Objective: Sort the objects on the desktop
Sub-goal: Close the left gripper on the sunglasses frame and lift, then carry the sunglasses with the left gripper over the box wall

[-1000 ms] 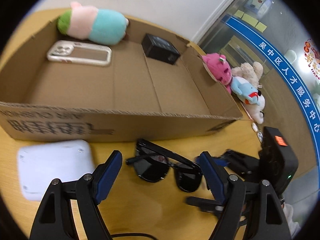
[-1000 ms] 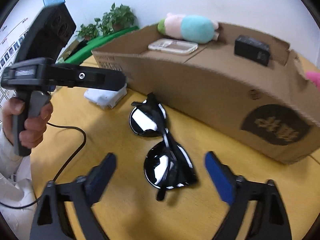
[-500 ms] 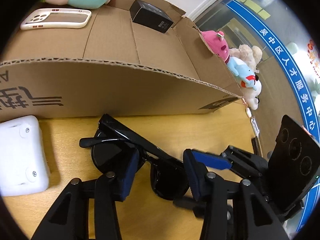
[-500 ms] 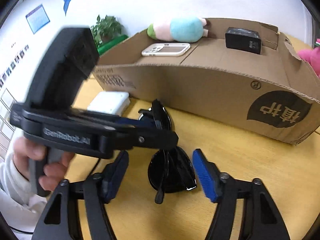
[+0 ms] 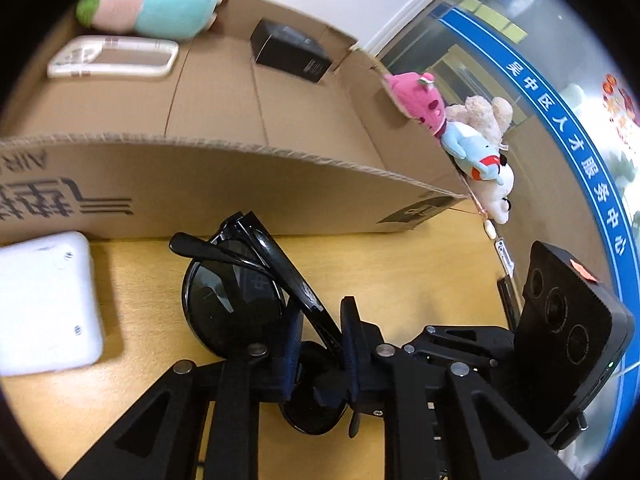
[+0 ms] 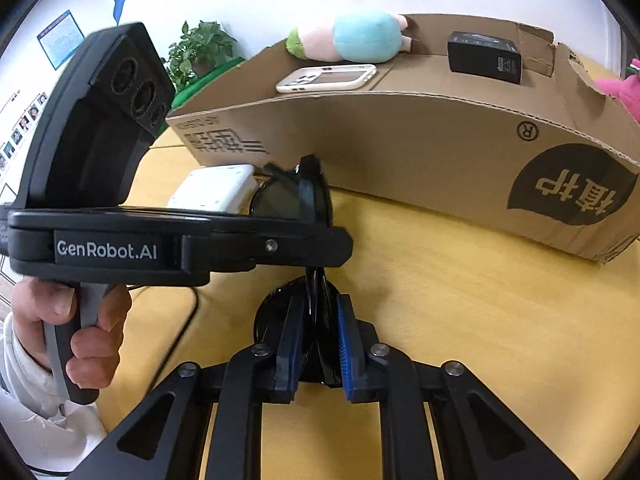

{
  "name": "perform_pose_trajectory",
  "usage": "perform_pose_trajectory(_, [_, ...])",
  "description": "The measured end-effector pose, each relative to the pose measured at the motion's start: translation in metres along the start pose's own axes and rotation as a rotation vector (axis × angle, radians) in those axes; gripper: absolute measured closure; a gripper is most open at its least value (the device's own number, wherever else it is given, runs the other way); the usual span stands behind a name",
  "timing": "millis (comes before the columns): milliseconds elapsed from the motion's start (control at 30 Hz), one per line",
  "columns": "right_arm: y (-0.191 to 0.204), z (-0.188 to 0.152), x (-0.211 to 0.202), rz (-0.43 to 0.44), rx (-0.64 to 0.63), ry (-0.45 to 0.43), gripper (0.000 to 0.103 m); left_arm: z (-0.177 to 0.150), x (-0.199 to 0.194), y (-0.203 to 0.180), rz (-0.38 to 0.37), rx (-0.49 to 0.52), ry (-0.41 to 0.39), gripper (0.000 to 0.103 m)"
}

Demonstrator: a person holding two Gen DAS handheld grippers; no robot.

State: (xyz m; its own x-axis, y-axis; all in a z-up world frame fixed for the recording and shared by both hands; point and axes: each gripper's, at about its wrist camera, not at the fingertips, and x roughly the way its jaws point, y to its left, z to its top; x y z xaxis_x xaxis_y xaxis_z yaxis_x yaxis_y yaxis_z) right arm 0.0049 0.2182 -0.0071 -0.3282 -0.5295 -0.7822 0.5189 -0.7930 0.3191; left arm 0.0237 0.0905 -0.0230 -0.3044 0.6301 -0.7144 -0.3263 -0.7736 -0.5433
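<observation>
Both claws are clamped on the folded black plastic sunglasses (image 5: 240, 292): the left claw (image 5: 320, 344) pinches the bridge, the right claw (image 6: 316, 344) the nearer lens. The glossy, dark-lensed frame stands on edge on the yellow wooden surface (image 6: 460, 300), its long axis running ahead of the right claw toward the brown cardboard box (image 6: 420, 148).

Left wrist view: low over the desk (image 5: 400, 264), looking forward along its tool (image 5: 320, 344), close on the sunglasses (image 5: 240, 292), cardboard box (image 5: 240, 184) just behind. Right wrist view: same low stance, facing the box (image 6: 440, 140) from the other end. Both share sunglasses (image 6: 308, 196), box, white device (image 5: 44, 300) (image 6: 216, 188).
</observation>
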Motion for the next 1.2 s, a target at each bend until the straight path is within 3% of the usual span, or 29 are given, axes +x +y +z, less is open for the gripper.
perform_pose_trajectory(167, [0.011, 0.0, -0.022, 0.012, 0.004, -0.073, 0.089, 0.003, -0.028, -0.027, 0.017, 0.076, -0.059, 0.085])
perform_pose_trajectory(300, [0.023, 0.009, -0.052, -0.004, -0.008, -0.166, 0.089, 0.025, -0.051, -0.057, 0.007, 0.187, -0.116, 0.087])
perform_pose_trajectory(567, [0.018, 0.061, -0.115, -0.102, -0.018, -0.38, 0.089, 0.115, -0.066, -0.119, -0.052, 0.4, -0.159, 0.088])
perform_pose_trajectory(733, [-0.016, 0.107, -0.129, -0.165, 0.006, -0.432, 0.09, 0.175, -0.044, -0.134, -0.09, 0.452, -0.128, 0.088])
perform_pose_trajectory(967, [-0.079, 0.153, -0.106, -0.23, 0.112, -0.362, 0.09, 0.235, 0.035, -0.11, -0.184, 0.374, 0.025, 0.089])
perform_pose_trajectory(1200, [-0.148, 0.161, -0.053, -0.269, 0.25, -0.138, 0.09, 0.244, 0.128, -0.067, -0.242, 0.198, 0.204, 0.09])
